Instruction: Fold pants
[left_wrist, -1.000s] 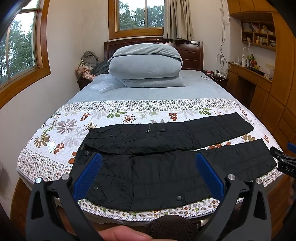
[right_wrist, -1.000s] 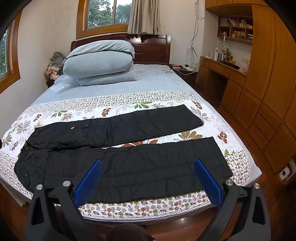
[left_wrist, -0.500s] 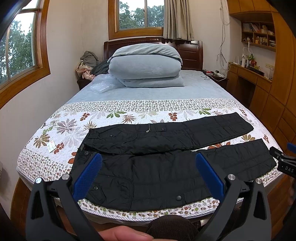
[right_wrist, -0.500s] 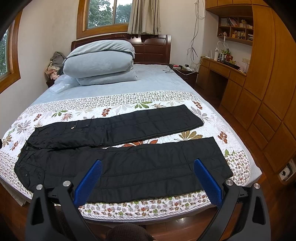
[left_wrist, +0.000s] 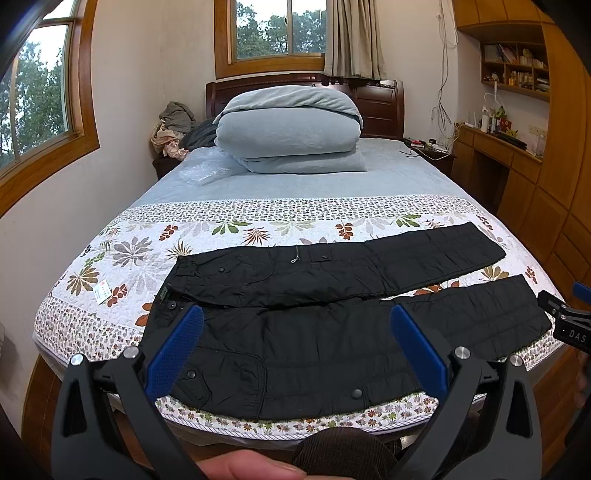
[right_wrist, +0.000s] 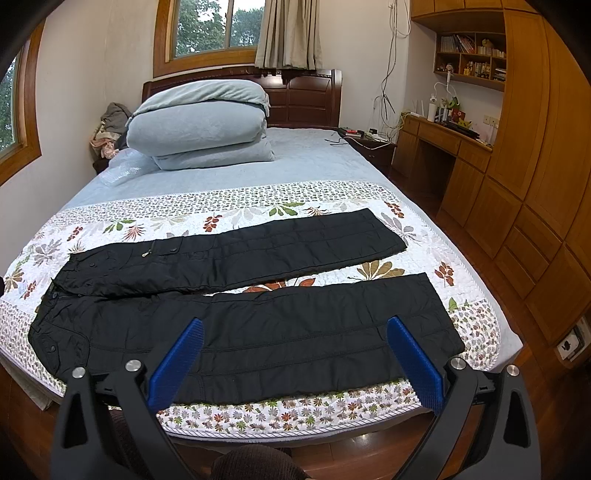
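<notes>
On floral quilt (left_wrist: 140, 258) — black quilted pants (left_wrist: 295, 350) flat, legs apart | both grippers' fingers spread, empty

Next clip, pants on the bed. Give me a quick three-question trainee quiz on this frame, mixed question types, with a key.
1. True or false: the left claw is shut on the black pants.
2. Multiple choice: the waistband of the pants lies toward which side in the right wrist view?
A. the side of the wooden cabinets
B. the side away from the cabinets
C. the headboard end, under the folded blue duvet
3. Short answer: do the two pant legs lie one on top of the other, or apart?

Key
1. False: both claws, the right claw too, are open and hold nothing.
2. B.
3. Apart: floral quilt shows between them toward the cuffs.
</notes>
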